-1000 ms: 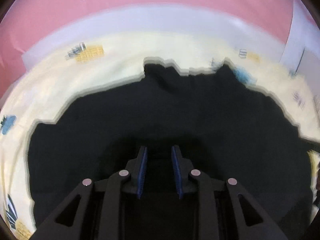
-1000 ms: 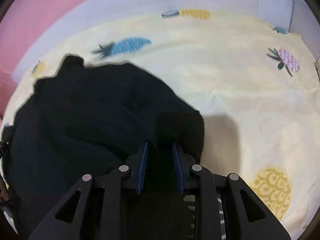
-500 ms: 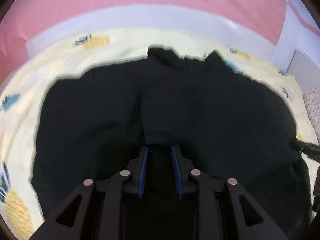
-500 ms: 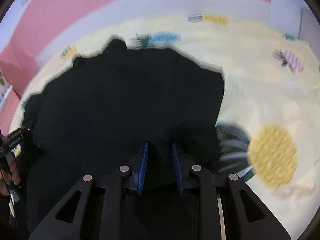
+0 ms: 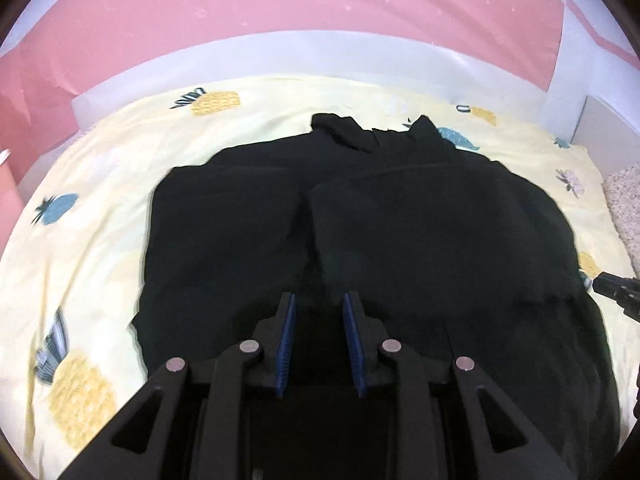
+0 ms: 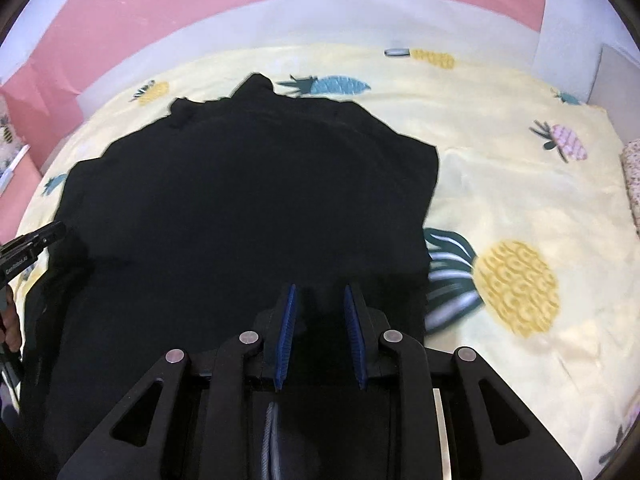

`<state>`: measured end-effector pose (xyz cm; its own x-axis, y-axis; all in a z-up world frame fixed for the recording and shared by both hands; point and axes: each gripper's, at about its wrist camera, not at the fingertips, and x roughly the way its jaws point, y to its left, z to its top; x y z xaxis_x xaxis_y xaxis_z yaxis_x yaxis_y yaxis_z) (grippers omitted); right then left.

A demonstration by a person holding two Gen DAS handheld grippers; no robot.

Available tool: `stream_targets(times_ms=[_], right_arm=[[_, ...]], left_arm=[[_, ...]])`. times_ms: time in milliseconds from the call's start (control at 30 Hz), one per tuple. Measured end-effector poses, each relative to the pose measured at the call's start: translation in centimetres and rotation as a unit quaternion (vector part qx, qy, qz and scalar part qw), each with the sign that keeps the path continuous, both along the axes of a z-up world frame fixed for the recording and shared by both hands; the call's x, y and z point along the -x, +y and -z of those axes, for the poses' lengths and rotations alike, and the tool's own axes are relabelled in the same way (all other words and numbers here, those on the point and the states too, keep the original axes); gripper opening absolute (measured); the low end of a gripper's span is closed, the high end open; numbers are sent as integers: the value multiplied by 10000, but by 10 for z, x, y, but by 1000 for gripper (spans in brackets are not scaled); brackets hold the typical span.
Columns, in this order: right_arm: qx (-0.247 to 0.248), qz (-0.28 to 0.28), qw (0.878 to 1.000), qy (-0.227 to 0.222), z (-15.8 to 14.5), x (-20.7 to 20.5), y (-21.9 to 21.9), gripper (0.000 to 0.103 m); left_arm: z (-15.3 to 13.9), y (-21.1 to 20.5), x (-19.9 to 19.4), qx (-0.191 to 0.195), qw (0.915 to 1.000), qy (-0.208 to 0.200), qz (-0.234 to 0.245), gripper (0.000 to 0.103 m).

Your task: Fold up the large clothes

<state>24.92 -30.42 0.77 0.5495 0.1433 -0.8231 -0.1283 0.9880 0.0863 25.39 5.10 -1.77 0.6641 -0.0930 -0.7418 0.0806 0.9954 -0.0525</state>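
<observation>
A large black garment (image 5: pixel 400 216) lies spread on a pale yellow pineapple-print bedsheet (image 5: pixel 100 208). It also fills the left of the right wrist view (image 6: pixel 248 200). My left gripper (image 5: pixel 319 300) is shut on the garment's near edge, black cloth between its blue pads. My right gripper (image 6: pixel 319 291) is likewise shut on the near edge, close to the garment's right side. Each gripper shows at the edge of the other's view: the right one (image 5: pixel 616 290), the left one (image 6: pixel 32 244). Folds and details in the black cloth are hard to see.
A pink wall (image 5: pixel 280 12) with a white band rises behind the bed. A speckled pillow or cushion (image 5: pixel 624 208) lies at the bed's right edge. Bare sheet with a big yellow pineapple print (image 6: pixel 516 284) lies right of the garment.
Both grippers have pulled back toward the near edge and risen, holding the cloth. The garment has spread out flatter and more of the sheet shows around it.
</observation>
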Motion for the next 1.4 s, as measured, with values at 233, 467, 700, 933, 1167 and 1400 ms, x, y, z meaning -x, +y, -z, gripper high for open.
stream_targets(times_ms=[233, 467, 700, 933, 1167, 1400], right_arm=[[-194, 93, 9997, -91, -23, 70, -5, 29], [-237, -9, 9994, -235, -35, 120, 16, 43], [-272, -152, 9989, -346, -44, 164, 31, 43], [-325, -174, 9985, -412, -50, 200, 35, 43], [-312, -167, 9986, -382, -47, 224, 36, 43], [-359, -169, 9988, -301, -40, 240, 33, 52]], left_arm=[[-13, 19, 71, 179, 9996, 95, -203, 27], [-23, 23, 127, 266, 9992, 120, -260, 27], [-30, 27, 177, 306, 9988, 151, -347, 31], [-39, 23, 210, 292, 9991, 73, -315, 32], [-41, 17, 229, 265, 9994, 55, -219, 33], [-36, 18, 242, 202, 9994, 128, -253, 35]])
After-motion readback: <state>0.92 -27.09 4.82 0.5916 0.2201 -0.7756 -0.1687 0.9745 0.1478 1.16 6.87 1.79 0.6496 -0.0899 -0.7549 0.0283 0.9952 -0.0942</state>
